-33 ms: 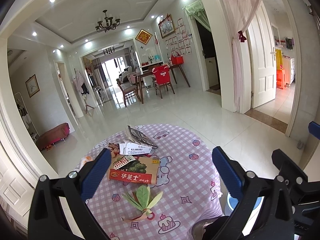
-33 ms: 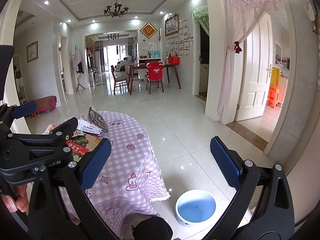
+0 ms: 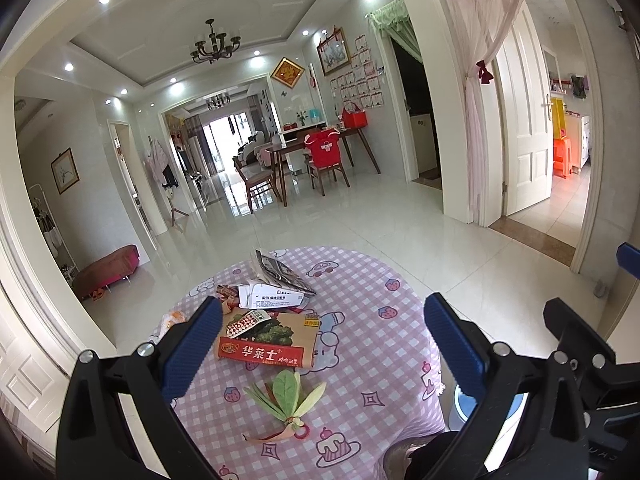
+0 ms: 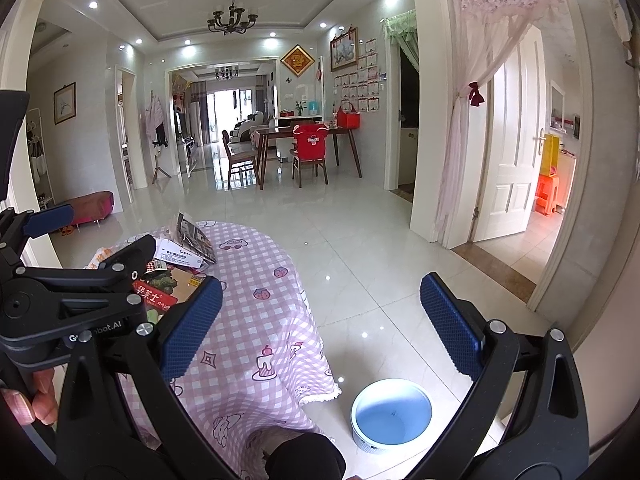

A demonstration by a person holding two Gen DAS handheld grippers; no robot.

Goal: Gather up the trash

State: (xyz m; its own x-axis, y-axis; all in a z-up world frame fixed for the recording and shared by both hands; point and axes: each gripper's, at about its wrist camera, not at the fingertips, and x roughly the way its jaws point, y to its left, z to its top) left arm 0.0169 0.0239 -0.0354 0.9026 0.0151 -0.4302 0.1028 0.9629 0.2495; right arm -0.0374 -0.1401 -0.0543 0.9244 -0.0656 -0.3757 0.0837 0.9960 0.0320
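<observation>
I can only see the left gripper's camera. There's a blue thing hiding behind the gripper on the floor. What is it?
Observer: A round white bin with a blue inside. The right wrist view shows it standing on the floor beside the table.
Operator: Is there any trash in it?
Observer: It looks empty so far.
Operator: Is the other gripper holding something?
Observer: No. The right gripper is open, aimed past the table's edge with floor and the bin between its fingers.
Operator: Can you see who's holding my gripper?
Observer: Only fingers of a hand, gripping behind the left gripper.
</observation>
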